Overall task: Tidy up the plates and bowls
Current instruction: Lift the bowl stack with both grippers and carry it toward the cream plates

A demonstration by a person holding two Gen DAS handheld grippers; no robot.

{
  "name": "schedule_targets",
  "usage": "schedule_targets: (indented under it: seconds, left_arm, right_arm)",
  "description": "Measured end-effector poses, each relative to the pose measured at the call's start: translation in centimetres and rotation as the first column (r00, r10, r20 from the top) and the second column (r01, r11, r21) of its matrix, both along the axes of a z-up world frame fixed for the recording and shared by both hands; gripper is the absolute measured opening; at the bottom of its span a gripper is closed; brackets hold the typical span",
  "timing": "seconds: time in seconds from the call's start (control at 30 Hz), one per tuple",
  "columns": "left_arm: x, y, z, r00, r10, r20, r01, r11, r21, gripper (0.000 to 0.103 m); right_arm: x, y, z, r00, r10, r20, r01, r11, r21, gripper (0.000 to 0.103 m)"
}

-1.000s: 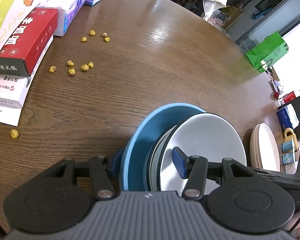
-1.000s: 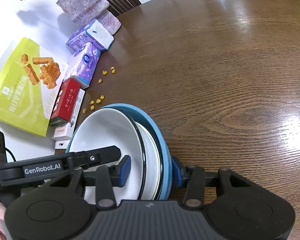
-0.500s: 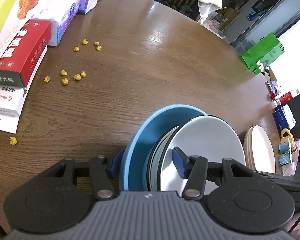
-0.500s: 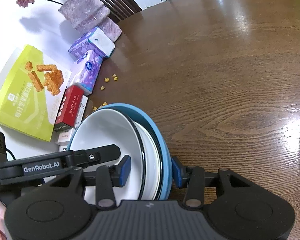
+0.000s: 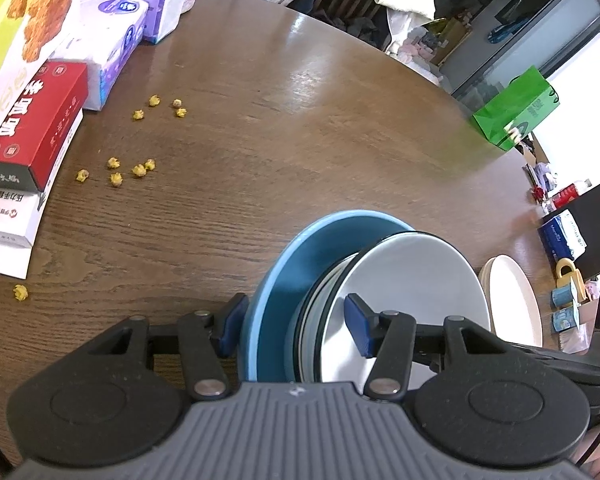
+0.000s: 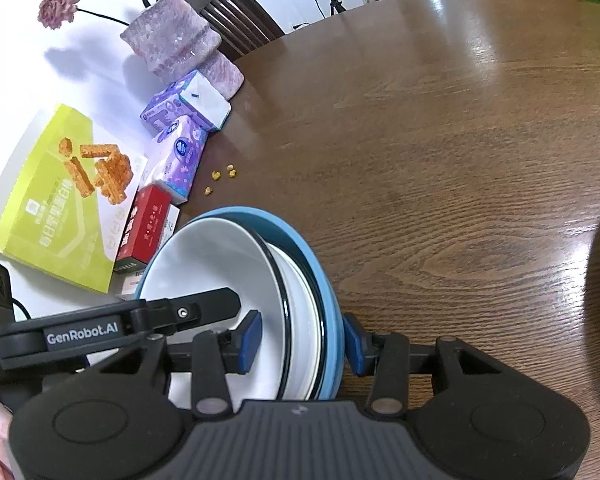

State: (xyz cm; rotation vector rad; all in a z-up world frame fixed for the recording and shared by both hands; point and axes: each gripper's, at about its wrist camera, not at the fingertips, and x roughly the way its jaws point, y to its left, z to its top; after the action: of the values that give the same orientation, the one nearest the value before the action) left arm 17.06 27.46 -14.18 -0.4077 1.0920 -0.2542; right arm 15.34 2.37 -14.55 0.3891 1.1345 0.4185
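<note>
A stack of dishes is held on edge between both grippers: a blue plate (image 5: 284, 268) on the outside with white black-rimmed bowls (image 5: 416, 272) nested in it. My left gripper (image 5: 296, 330) is shut on one side of the stack's rim. My right gripper (image 6: 300, 340) is shut on the other side, over the blue plate (image 6: 328, 280) and the white bowls (image 6: 216, 264). The stack is above the brown wooden table (image 5: 300, 140). A pile of cream plates (image 5: 512, 296) lies on the table at the right of the left wrist view.
Snack and tissue boxes (image 5: 40, 120) line the table's left side, with yellow crumbs (image 5: 140, 168) scattered beside them. A purple vase (image 6: 172, 44) with a dried rose stands at the back left. A green bag (image 5: 516, 112) sits beyond the far edge.
Both grippers and the stack have drawn back and up from the table. The boxes and the vase show more fully. The grip is unchanged.
</note>
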Motion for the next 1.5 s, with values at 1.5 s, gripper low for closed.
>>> schedule_targets:
  seconds: [1.5]
  left_arm:
    - [0.2, -9.1, 3.8, 0.993, -0.085, 0.078, 0.084, 0.996, 0.014, 0.054]
  right_arm:
    - [-1.6, -9.3, 3.4, 0.992, -0.094, 0.086, 0.093, 0.995, 0.023, 0.043]
